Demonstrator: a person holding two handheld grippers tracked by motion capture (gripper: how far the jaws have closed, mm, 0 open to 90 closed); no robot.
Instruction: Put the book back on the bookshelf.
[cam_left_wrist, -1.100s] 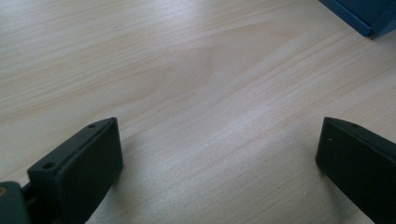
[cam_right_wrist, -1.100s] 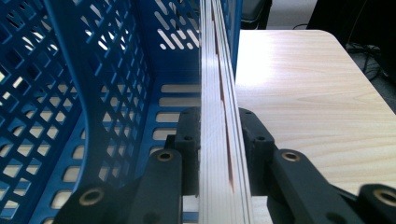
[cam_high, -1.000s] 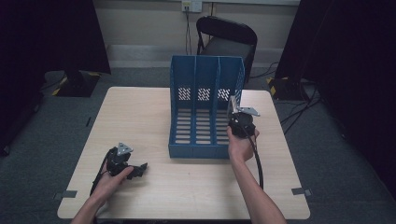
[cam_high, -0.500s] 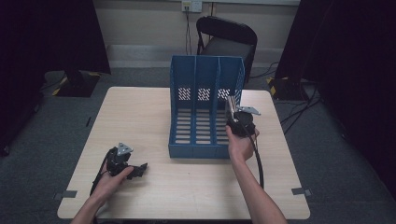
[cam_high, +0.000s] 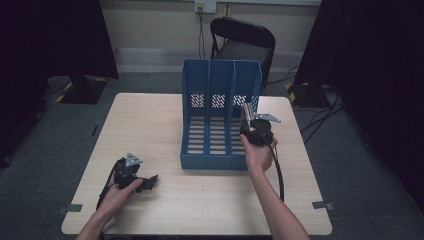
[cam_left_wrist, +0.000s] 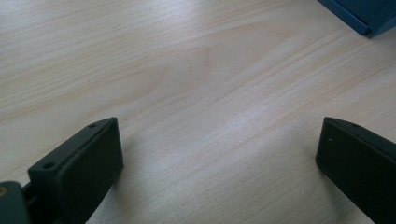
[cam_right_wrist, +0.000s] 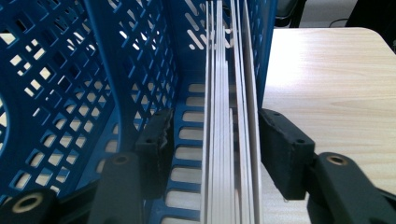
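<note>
Right gripper view looks straight down the rightmost slot of the blue file rack (cam_right_wrist: 140, 70), where a stack of white sheets (cam_right_wrist: 229, 140) stands on edge against the rack's right wall. The right gripper (cam_right_wrist: 212, 140) has just been opening: its fingers (cam_right_wrist: 156, 140) sit on either side of the stack with a gap on the left, so the sheets are released rather than pinched, though the right finger stays very close to the outermost sheet and the rack wall.

From the high view, the right gripper (cam_high: 248, 120) is at the rack's (cam_high: 220, 75) right front corner, and the left gripper (cam_high: 145, 182) rests on the table (cam_high: 150, 120) well to the left of the rack, fingers spread wide over bare wood.

The risk, as I judge it, is in pulling back. If the right finger drags on the outer sheet, it could draw that sheet forward out of the rack or fan the stack. A sideways pull could catch the left finger on the rack's lattice divider and shift the whole rack. Loose sheets may also slump leftward into the free space.
</note>
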